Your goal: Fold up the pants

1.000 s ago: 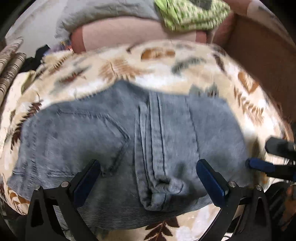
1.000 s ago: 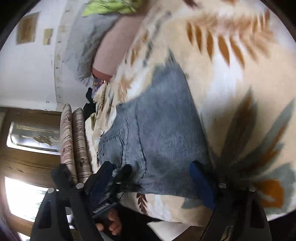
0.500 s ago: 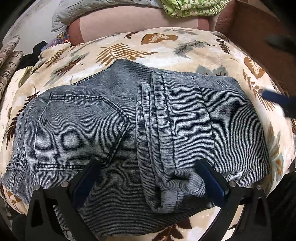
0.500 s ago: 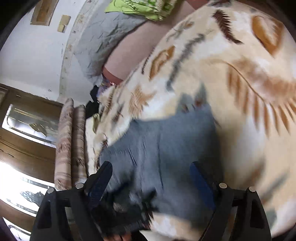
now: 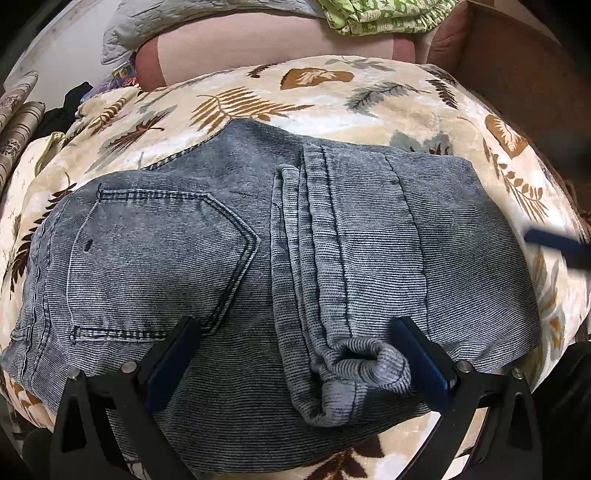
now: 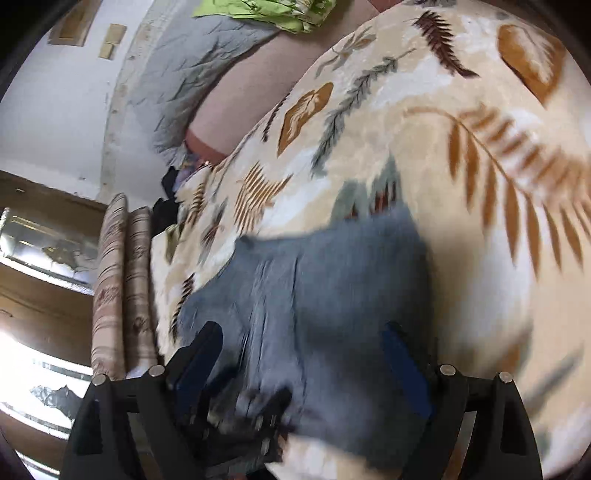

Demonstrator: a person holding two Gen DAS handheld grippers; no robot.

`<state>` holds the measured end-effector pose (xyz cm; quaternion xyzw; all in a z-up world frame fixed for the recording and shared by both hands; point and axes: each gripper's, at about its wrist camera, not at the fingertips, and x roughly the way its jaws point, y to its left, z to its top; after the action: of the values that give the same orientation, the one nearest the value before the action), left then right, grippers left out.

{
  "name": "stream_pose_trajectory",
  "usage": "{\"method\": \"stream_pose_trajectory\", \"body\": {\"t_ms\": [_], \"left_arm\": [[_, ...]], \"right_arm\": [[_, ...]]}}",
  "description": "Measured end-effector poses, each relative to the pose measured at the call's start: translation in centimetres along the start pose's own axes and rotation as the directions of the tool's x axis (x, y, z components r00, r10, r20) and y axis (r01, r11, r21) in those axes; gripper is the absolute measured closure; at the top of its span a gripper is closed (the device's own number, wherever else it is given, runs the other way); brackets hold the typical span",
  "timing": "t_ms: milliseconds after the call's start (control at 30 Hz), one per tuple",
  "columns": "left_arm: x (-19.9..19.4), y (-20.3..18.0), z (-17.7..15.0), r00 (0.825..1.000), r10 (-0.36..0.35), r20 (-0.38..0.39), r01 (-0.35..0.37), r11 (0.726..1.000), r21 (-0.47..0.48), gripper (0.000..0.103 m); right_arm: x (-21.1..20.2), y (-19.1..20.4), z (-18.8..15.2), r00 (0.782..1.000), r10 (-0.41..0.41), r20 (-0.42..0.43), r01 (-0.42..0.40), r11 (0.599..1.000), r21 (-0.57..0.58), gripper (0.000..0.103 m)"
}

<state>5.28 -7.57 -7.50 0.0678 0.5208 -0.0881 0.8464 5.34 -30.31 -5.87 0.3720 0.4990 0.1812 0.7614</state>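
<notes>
Grey-blue jeans [image 5: 229, 280] lie folded into a compact bundle on a leaf-patterned blanket [image 5: 258, 96], back pocket up at the left and a folded leg on top at the right. My left gripper [image 5: 295, 350] is open just above the bundle's near edge, holding nothing. A blurred fingertip [image 5: 557, 245] of my right gripper shows at the right edge. In the right wrist view the jeans [image 6: 314, 295] are blurred, and my right gripper [image 6: 301, 354] is open above their right side, empty.
A pink bolster [image 5: 258, 48], a grey quilt [image 5: 177, 18] and green patterned cloth [image 5: 376, 18] lie at the back. A brown headboard panel [image 5: 517, 66] stands at the right. Striped rolled fabric [image 6: 122, 288] and a window [image 6: 33, 258] are at the left.
My left gripper has steadied over the jeans with a slightly closer view. My right gripper has swung, so the jeans sit lower and more central in its blurred view.
</notes>
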Motion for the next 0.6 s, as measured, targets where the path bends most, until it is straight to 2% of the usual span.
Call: {"method": "stream_pose_trajectory", "body": {"t_ms": [67,100,133,167,200,267,333,400,467,500,533,600], "left_arm": [[0.0,0.0,0.0,1.000,0.001,0.000,-0.001,1.000,0.001,0.000],[0.0,0.0,0.0,1.000,0.000,-0.001,0.000,1.000,-0.001,0.000],[0.0,-0.1,0.0,1.000,0.003,-0.006,-0.003,1.000,0.001,0.000],[-0.1,-0.1,0.0,1.000,0.003,-0.005,-0.003,1.000,0.003,0.000],[-0.1,0.0,0.1,1.000,-0.002,-0.007,0.002,1.000,0.002,0.000],[-0.1,0.2,0.1,1.000,-0.008,-0.009,0.008,1.000,-0.001,0.000],[-0.1,0.2,0.1,1.000,-0.007,-0.011,0.007,1.000,-0.002,0.000],[-0.1,0.2,0.2,1.000,-0.009,-0.013,0.009,1.000,-0.005,0.000],[-0.2,0.4,0.3,0.999,-0.026,-0.020,0.026,1.000,-0.014,0.000],[-0.5,0.7,0.4,0.999,-0.042,-0.022,0.042,0.999,-0.027,0.000],[-1.3,1.3,0.4,0.998,-0.063,-0.004,0.063,0.996,-0.056,0.000],[-2.4,2.2,0.5,0.997,-0.065,0.040,0.069,0.993,-0.095,0.000]], "right_arm": [[0.1,-0.2,-2.2,0.999,0.022,-0.030,-0.022,1.000,-0.011,0.013],[0.4,-0.8,-3.2,0.999,0.005,-0.038,-0.005,1.000,-0.017,0.013],[1.5,-1.9,-4.1,0.996,-0.056,-0.067,0.055,0.998,-0.015,0.013],[1.9,-2.7,-4.4,0.995,-0.058,-0.084,0.057,0.998,-0.007,0.013],[1.5,-2.8,-4.7,0.998,-0.037,-0.041,0.037,0.999,-0.006,0.013],[0.8,-2.2,-4.5,0.998,-0.046,-0.042,0.047,0.999,0.016,0.013],[-0.6,-0.7,-4.6,0.999,-0.043,0.004,0.043,0.999,-0.032,0.013],[-0.8,-0.1,-4.9,1.000,-0.026,0.006,0.026,0.997,-0.066,0.013],[0.8,-1.2,-5.4,0.996,-0.082,-0.039,0.080,0.995,-0.057,0.013],[1.7,-2.4,-5.6,0.995,-0.080,-0.061,0.078,0.996,-0.035,0.013],[1.2,-2.4,-5.7,0.998,-0.064,-0.028,0.063,0.998,-0.027,0.013],[0.4,-1.6,-5.4,0.997,-0.072,-0.028,0.072,0.997,-0.021,0.013]]}}
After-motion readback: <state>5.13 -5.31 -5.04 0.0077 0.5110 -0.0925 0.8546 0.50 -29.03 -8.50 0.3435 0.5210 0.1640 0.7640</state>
